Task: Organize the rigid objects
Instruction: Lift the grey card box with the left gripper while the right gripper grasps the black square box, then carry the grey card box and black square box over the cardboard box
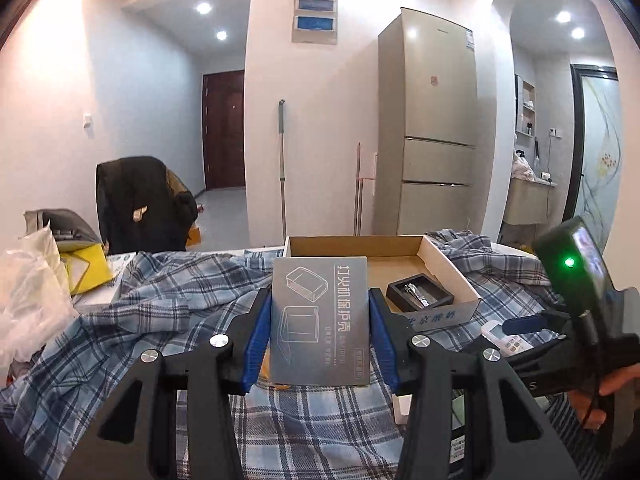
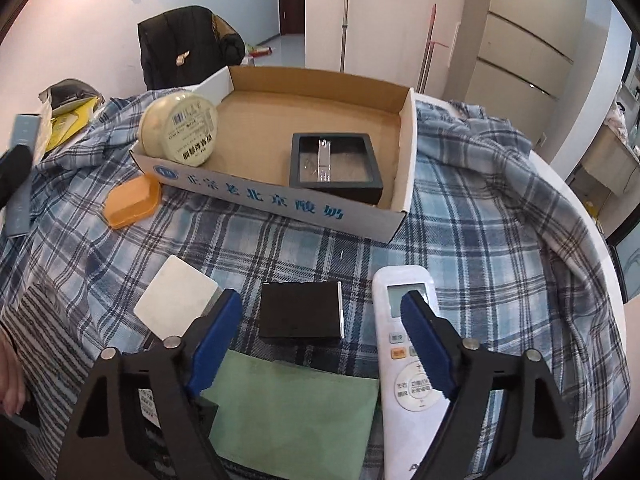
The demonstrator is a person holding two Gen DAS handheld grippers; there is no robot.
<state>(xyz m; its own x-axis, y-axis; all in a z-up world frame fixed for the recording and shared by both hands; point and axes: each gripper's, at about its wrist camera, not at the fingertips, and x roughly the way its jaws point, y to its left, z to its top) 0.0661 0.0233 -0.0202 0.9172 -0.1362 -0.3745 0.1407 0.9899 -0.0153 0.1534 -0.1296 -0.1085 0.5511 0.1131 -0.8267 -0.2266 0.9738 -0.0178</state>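
- Left gripper (image 1: 320, 332): blue pads pinched on both side edges of a flat grey box (image 1: 319, 320) with printed line drawings and Chinese lettering. Box held upright, lifted clear of the plaid cloth (image 1: 160, 300), its face toward the camera.
- Beyond the grey box, the open cardboard tray (image 2: 280, 200) sits on the cloth, blue Chinese print on its front wall.
- Inside the tray: a black frame case (image 2: 335, 168) with a clear window, toward the right side; a round cream tin (image 2: 180, 128) propped on edge in the front left corner, barcode label showing.
- Orange soap-shaped case (image 2: 130, 202) lies on the cloth, touching the tray's front left corner.
- Right gripper (image 2: 322, 340): jaws spread, pointing steeply down; nothing pressed between the pads.
- Small black box (image 2: 300, 310) lies flat on the cloth between and just ahead of the right gripper's pads, apart from both.
- White remote control (image 2: 412, 344) lies lengthwise at the right; the right pad overlaps its screen end in view. Contact: cannot tell.
- White square card (image 2: 176, 300) lies just left of the left pad.
- Green cloth (image 2: 292, 404) spread below the black box, under the gripper.
- A person's hand (image 1: 616, 380) shows at the right edge of the left view, holding the right gripper's body.
- Background: tall beige fridge (image 1: 430, 120), dark jacket over a chair (image 1: 140, 200).
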